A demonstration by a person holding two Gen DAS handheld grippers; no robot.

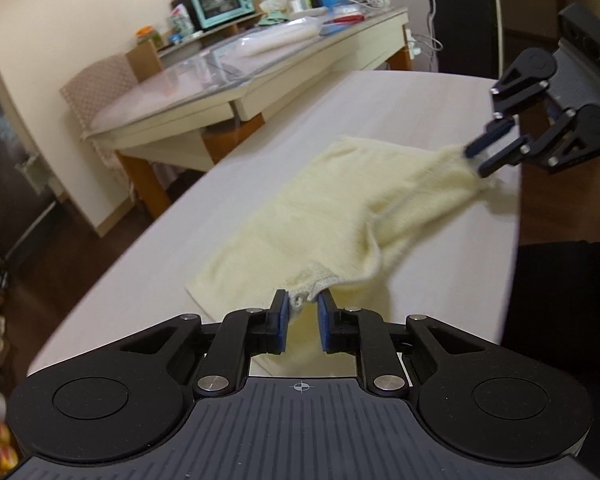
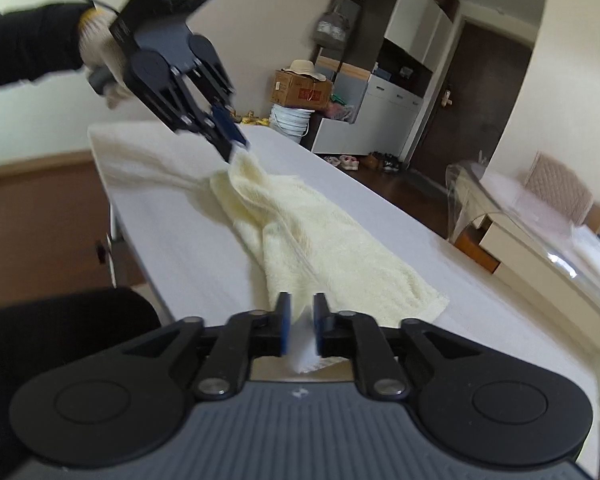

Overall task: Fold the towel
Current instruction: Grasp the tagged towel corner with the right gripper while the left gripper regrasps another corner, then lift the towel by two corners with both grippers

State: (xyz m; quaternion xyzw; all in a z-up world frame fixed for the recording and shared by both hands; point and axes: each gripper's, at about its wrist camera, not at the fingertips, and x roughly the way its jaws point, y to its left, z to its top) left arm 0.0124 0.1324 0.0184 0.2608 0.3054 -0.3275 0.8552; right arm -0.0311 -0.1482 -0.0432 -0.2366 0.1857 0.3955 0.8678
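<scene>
A pale yellow towel (image 1: pixel 324 216) lies stretched along the white table (image 1: pixel 228 184); it also shows in the right wrist view (image 2: pixel 316 248). My left gripper (image 1: pixel 303 300) is shut on one towel corner and holds it lifted off the table; it appears in the right wrist view (image 2: pixel 236 148) above the far end. My right gripper (image 2: pixel 299 312) is shut on the opposite corner; in the left wrist view it (image 1: pixel 476 160) pinches the raised far corner. The towel sags between them, its middle resting on the table.
A second table (image 1: pixel 260 68) with a mint toaster oven (image 1: pixel 220 0), a blue jug and clutter stands beyond. A chair (image 1: pixel 100 84) sits beside it. In the right wrist view, boxes (image 2: pixel 300 88), cabinets and a door are at the back.
</scene>
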